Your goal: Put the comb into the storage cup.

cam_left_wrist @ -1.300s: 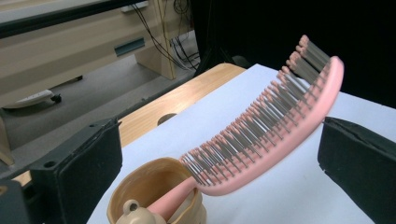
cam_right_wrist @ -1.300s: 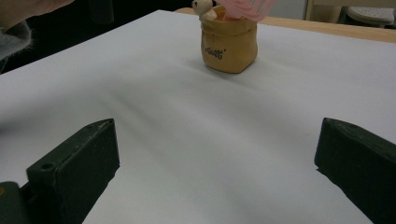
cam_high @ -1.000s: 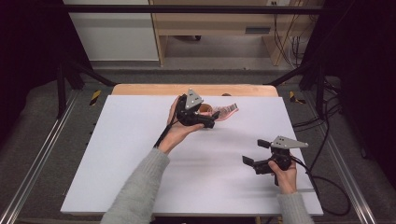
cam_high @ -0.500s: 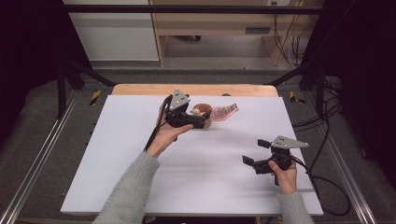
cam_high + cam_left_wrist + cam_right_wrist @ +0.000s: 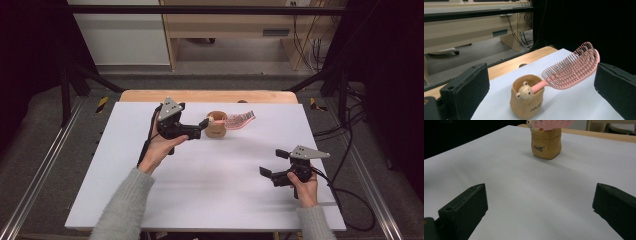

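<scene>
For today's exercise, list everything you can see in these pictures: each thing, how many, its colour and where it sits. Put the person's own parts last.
Holder cup: one, tan, with a small bear figure on its rim; stands at the far middle of the table.
Hairbrush: one, pink; handle in the cup, bristled head leaning out over the rim.
Table: one, white top with a wooden far edge.
Workbench: one, pale wood, beyond the table.
Left gripper: one, black, jaws open, just left of the cup.
Right gripper: one, black, jaws open, at the near right of the table.
Sleeves: two, grey.
</scene>
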Demonstrator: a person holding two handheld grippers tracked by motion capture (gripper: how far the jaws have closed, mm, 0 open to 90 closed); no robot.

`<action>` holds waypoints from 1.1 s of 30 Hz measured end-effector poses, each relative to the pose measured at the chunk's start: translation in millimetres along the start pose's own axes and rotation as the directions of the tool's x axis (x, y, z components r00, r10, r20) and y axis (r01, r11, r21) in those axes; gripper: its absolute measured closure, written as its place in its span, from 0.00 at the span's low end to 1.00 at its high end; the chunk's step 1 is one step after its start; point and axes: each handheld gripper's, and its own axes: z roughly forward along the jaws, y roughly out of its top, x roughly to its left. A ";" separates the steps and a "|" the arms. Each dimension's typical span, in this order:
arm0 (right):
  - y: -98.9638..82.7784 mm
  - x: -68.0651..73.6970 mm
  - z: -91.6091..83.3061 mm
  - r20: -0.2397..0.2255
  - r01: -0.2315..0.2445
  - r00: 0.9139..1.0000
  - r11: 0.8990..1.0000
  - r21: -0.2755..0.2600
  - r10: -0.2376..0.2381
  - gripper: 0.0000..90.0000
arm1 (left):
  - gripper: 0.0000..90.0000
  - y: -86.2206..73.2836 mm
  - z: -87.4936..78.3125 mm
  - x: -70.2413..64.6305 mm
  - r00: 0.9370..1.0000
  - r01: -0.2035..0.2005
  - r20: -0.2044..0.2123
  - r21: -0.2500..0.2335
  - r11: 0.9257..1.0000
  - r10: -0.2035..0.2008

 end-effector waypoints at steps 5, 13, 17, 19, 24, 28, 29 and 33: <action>0.0 0.0 0.0 0.002 0.001 1.000 1.000 0.001 -0.001 0.00 | 0.00 -6.0 -13.6 6.3 1.000 0.004 -0.001 -0.002 1.000 -0.004; -0.2 0.1 0.4 0.002 0.002 1.000 1.000 0.002 -0.002 0.00 | 0.00 -22.2 -35.3 16.6 1.000 0.028 -0.004 0.000 1.000 -0.028; -0.3 0.0 0.7 0.003 0.003 1.000 1.000 0.002 -0.003 0.00 | 0.00 -31.8 -45.4 21.6 0.999 0.032 -0.012 0.006 0.999 -0.032; -0.4 0.0 0.9 0.004 0.004 1.000 1.000 0.003 -0.004 0.00 | 0.00 -36.5 -50.2 24.1 0.999 0.036 -0.014 0.007 0.999 -0.036; -0.4 0.0 0.8 0.004 0.003 1.000 1.000 0.002 -0.003 0.00 | 0.00 -50.3 -61.8 29.6 0.999 0.050 -0.018 0.015 0.999 -0.049; -0.5 0.1 1.0 0.004 0.004 1.000 1.000 0.002 -0.004 0.00 | 0.00 -62.4 -70.3 35.0 0.997 0.065 -0.031 0.018 0.998 -0.065; -0.6 0.1 1.0 0.005 0.005 1.000 1.000 0.002 -0.005 0.00 | 0.00 -65.6 -72.5 36.6 0.997 0.069 -0.034 0.019 0.997 -0.068; -0.6 0.0 0.9 0.007 0.004 1.000 1.000 0.002 -0.004 0.00 | 0.00 -77.2 -82.4 42.1 0.996 0.080 -0.046 0.032 0.996 -0.078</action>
